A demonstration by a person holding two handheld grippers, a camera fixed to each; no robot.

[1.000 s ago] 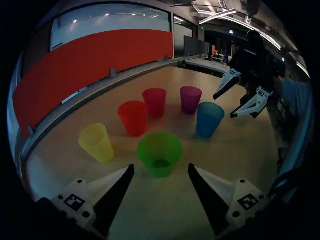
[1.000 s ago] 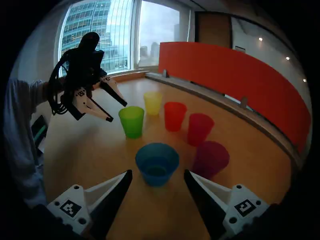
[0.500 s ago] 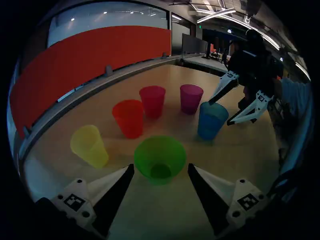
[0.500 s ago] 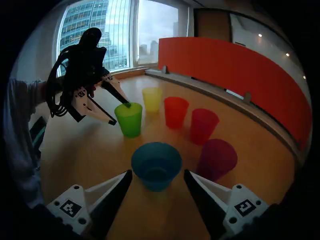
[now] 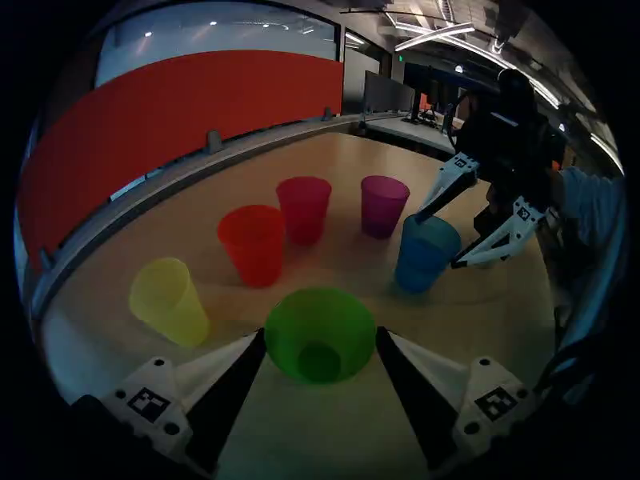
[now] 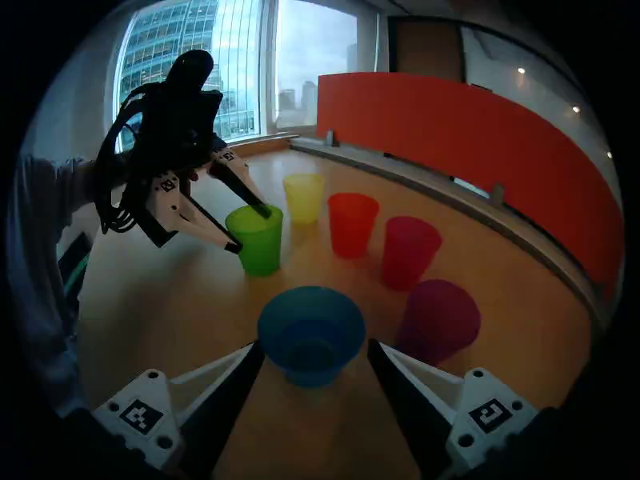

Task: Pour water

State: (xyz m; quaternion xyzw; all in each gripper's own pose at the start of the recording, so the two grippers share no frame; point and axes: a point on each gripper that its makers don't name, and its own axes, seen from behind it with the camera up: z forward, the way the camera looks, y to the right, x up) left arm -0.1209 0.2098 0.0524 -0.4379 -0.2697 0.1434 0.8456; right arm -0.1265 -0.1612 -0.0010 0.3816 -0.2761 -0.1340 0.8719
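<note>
The smooth wooden table point(image 5: 488, 308) lies bare near and right of the cups; its far left edge meets an orange panel point(image 5: 160, 112). The left gripper point(image 5: 320, 331) is spread wide around the green cup point(image 5: 320, 356), and the right gripper point(image 6: 314, 345) is spread wide around the blue cup point(image 6: 310, 320). The yellow cup point(image 5: 168, 300), red cup point(image 5: 254, 244), pink cup point(image 5: 303, 208) and purple cup point(image 5: 382, 204), all tapered translucent plastic, stand apart beyond.

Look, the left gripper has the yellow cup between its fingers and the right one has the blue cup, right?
No. The left gripper has the green cup between its fingers, as the left gripper view shows. The right gripper does have the blue cup.
</note>
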